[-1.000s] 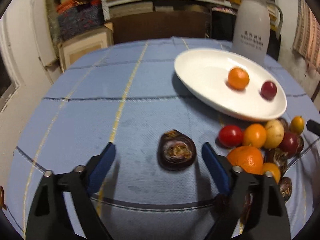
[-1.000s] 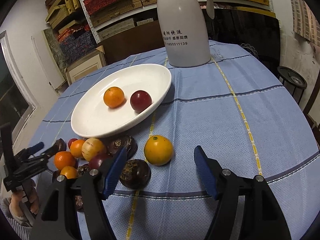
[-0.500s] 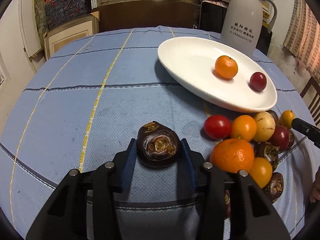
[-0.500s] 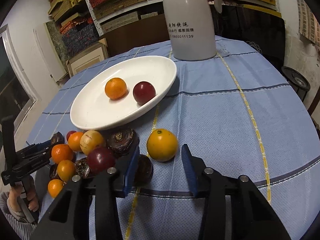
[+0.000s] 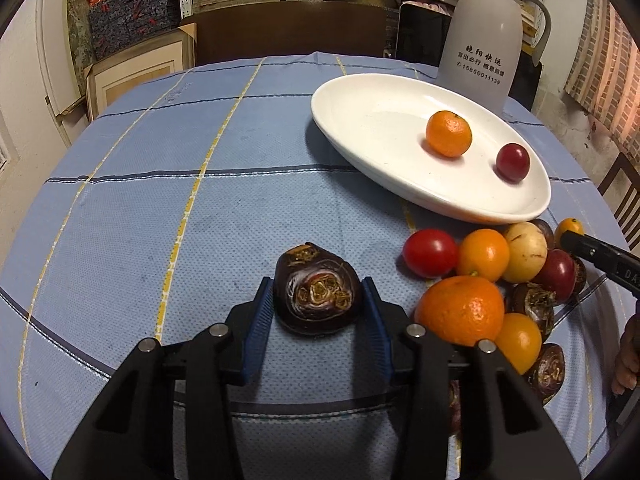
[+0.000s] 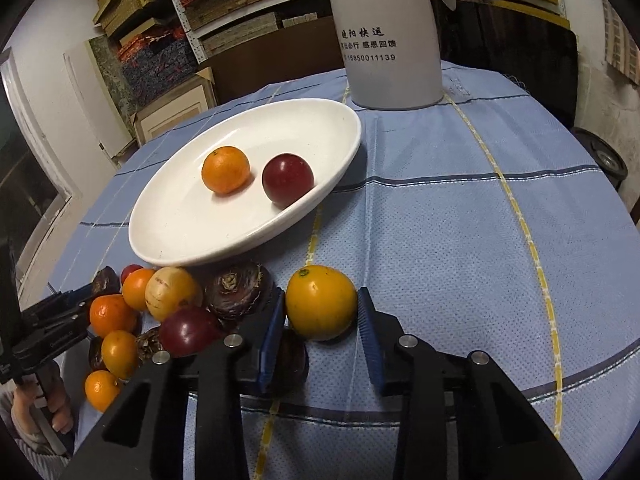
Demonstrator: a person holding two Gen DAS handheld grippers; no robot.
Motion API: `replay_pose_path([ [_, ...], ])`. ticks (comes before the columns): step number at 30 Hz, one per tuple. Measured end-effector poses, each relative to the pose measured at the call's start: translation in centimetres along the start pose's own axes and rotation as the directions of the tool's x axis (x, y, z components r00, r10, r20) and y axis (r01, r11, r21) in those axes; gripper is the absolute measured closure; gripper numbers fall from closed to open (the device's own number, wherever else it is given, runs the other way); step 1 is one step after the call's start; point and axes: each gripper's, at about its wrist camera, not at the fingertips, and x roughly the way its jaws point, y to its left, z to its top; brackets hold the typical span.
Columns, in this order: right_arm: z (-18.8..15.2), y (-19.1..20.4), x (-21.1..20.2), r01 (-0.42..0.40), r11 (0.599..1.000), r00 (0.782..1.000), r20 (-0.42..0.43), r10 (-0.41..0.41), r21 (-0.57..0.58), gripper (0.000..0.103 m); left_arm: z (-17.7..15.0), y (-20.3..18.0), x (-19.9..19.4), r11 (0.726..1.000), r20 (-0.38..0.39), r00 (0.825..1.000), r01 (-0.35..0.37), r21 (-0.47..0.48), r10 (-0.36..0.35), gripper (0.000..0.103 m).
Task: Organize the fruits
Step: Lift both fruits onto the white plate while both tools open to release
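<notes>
1. Here, through my left wrist camera, the grey-white thermos jug (image 5: 486, 36) at the far edge of the table carries dark Chinese characters with the number 15850011139 under them; the characters blur too much here for me to read them.
2. My left tongs (image 5: 318, 312) sit narrow, both blue pads pressed against the sides of a dark brown, wrinkled fruit (image 5: 318, 294) that rests on the blue checked tablecloth (image 5: 180, 184).
3. To its right lies the fruit pile (image 5: 492, 280), touching the near rim of the white plate (image 5: 372, 120), which holds a small orange (image 5: 449, 133) and a dark red plum (image 5: 513, 161).
4. Next, through my right wrist camera, the jug (image 6: 384, 36) reads sharper: 快运 on the top line, 感恩回馈 below, then 15850011139.
5. My right tongs (image 6: 322, 312) are closing on a yellow-orange citrus (image 6: 321, 302), the pads at its two sides as it sits on the cloth just right of the pile (image 6: 160, 312).
6. The plate (image 6: 192, 232) lies behind and to the left, well apart from these tongs.
</notes>
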Motion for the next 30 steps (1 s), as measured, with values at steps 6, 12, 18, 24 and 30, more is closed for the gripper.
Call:
replay_pose_path([
  [6,-0.2,-0.9,-1.5,-0.011,0.999,0.999,0.047,0.009,0.041,0.066,-0.2,-0.5,-2.5,1.000,0.077,0.997,-0.012,0.004,0.012,0.060],
  [12,1.2,0.5,-4.2,-0.016,1.000,0.990,0.139,0.014,0.013,0.067,2.8,-2.4,-5.5,1.000,0.160,0.987,-0.010,0.027,0.006,0.060],
  [18,4.4,3.8,-3.5,-0.049,0.998,0.988,0.143,0.054,-0.039,0.067,7.2,-5.8,-3.8,0.998,0.170,0.985,-0.004,0.065,-0.007,0.060],
  [24,6.3,5.8,0.1,-0.052,0.996,0.993,0.098,0.059,-0.075,0.066,10.0,-6.1,0.3,0.999,0.125,0.992,0.011,0.037,-0.016,0.060],
  [30,5.9,6.0,2.4,-0.021,0.993,0.998,0.059,0.028,-0.113,0.065,9.9,-6.1,4.2,0.999,0.058,0.998,0.030,0.030,-0.032,0.060],
])
